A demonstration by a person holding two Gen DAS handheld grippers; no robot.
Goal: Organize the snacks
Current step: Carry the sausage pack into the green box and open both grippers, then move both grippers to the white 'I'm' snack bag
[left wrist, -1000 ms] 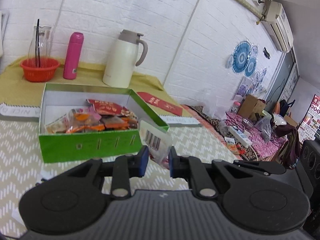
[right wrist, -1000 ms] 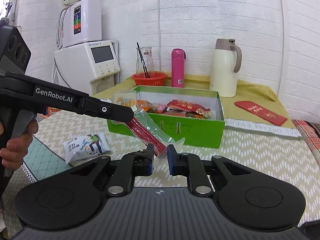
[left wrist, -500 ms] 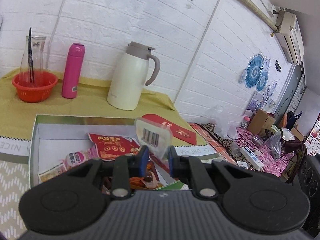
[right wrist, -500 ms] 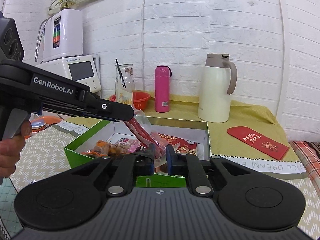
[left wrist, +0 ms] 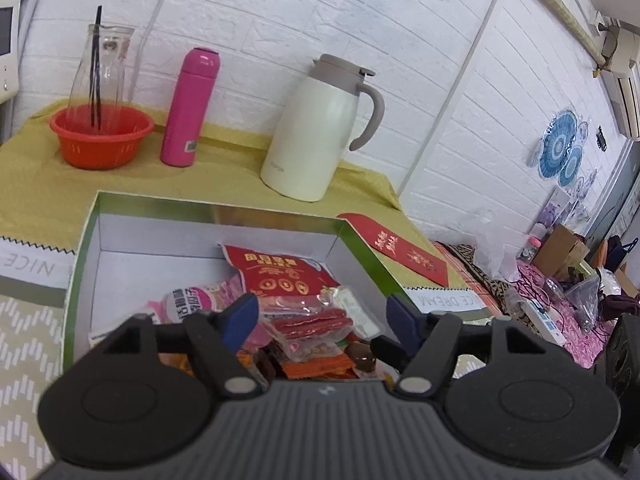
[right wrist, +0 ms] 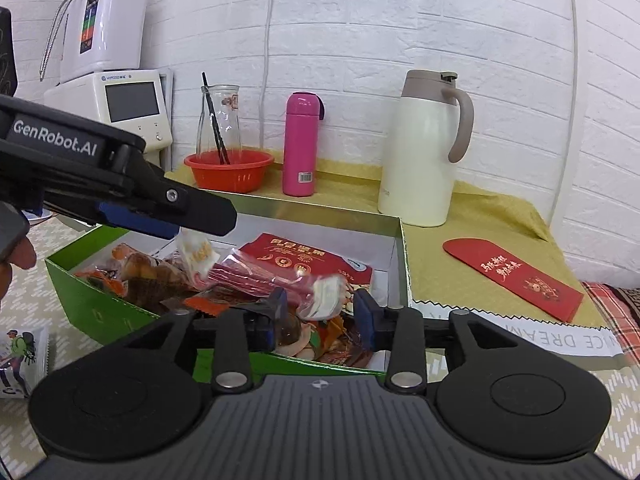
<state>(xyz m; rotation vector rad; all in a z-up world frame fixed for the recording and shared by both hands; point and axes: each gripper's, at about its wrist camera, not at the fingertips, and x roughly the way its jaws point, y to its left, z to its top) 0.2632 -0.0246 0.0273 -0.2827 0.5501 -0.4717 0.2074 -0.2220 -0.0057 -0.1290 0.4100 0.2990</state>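
Both grippers, left gripper [left wrist: 320,314] and right gripper [right wrist: 317,310], have opened, releasing the clear sausage packet [right wrist: 264,276], apparently resting on snacks in the green box [right wrist: 92,300].

White painted brick wall [right wrist: 400,20], mustard-yellow tablecloth [left wrist: 36,184], air conditioner [left wrist: 624,96] high up, white appliance [right wrist: 108,24] beside wall
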